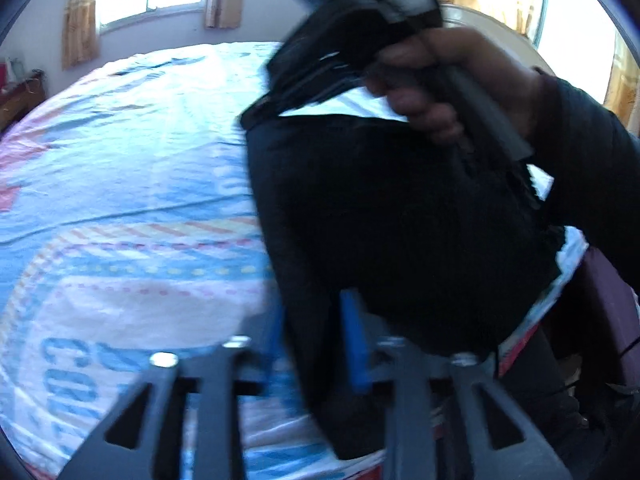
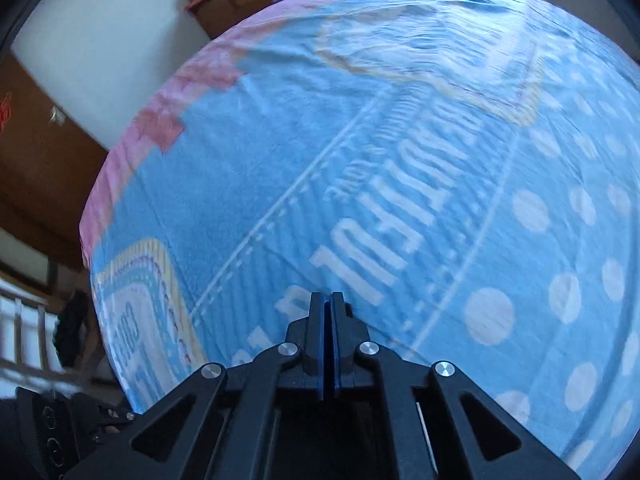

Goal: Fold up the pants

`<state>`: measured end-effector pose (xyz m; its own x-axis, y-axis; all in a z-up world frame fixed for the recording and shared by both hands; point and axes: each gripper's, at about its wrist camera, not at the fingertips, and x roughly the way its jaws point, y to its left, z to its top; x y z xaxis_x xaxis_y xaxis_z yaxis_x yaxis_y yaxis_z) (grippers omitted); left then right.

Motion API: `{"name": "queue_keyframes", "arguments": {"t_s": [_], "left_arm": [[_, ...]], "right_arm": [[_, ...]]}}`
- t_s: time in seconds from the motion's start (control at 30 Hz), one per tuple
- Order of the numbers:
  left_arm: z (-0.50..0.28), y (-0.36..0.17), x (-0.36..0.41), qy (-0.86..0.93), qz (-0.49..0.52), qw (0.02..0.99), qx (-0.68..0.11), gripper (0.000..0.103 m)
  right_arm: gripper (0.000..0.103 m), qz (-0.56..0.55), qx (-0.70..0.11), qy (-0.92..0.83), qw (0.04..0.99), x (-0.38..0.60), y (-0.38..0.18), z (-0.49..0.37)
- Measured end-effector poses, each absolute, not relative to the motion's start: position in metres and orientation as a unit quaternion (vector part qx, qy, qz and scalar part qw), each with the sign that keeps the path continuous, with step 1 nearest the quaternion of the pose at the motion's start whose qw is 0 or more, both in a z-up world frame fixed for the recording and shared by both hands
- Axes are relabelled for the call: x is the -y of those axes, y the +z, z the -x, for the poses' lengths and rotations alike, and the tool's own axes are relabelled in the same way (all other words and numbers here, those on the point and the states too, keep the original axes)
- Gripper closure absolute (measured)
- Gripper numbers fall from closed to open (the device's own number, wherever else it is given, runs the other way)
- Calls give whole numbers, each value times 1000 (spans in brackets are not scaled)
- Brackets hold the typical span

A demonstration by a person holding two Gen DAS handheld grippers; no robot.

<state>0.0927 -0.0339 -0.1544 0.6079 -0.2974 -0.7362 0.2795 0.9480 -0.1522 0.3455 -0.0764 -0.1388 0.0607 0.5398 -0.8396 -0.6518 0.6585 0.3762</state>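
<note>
We see the bed (image 1: 120, 200) filling both views, covered in a blue, pink and white printed sheet (image 2: 360, 160) with white dots and large lettering. On its near right part in the left wrist view lies the pants (image 1: 380, 220), a dark bundle whose lower edge hangs toward us. Above it, our right hand (image 1: 432, 92) in a dark sleeve (image 1: 592, 160) grips the right hand-held gripper (image 2: 330, 296), which points down at the sheet beyond the bundle; in its own view its two fingers are pressed together with nothing between them, over bare sheet. Our left hand-held gripper (image 1: 316, 340) stands partly spread, its blue pads (image 1: 354, 344) on either side of a fold of the pants; blur hides whether they press the cloth.
</note>
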Motion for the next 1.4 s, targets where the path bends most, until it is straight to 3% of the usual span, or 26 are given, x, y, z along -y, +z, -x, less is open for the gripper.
{"name": "queue_keyframes", "arguments": {"t_s": [0.03,0.07,0.1,0.4,0.47,0.67,0.93,1.07,1.17,1.3,1.4], "left_arm": [[-92,-151,33,-152,5,901,-405,42],[-91,-148,30,-147,2,905,-400,34],[-91,-143,28,-141,0,908,-394,33],[-142,-101,44,-165,-56,922,-347,21],[-164,-102,48,-153,-70,920,-353,16],[-213,-119,52,-129,-92,909,-386,13],[-223,-137,68,-126,-106,898,-408,13],[-224,-137,72,-119,-109,898,-409,13],[-225,-134,75,-115,-119,899,-406,12],[-226,-132,79,-102,-141,901,-397,1],[-235,-140,83,-99,-153,899,-398,0]], "right_arm": [[95,39,-542,401,737,87,-130,-348],[85,39,-533,389,751,96,-122,-347],[76,37,-522,379,763,106,-113,-345],[70,5,-476,295,828,257,-56,-269],[70,-25,-481,251,840,299,-60,-250],[70,-82,-479,204,850,360,-80,-192],[70,-95,-529,198,820,371,-128,-128],[70,-86,-507,215,830,367,-124,-117],[91,-37,-490,217,843,356,-114,-110],[95,-4,-476,228,849,352,-96,-93],[95,22,-502,206,840,355,-111,-89]]}}
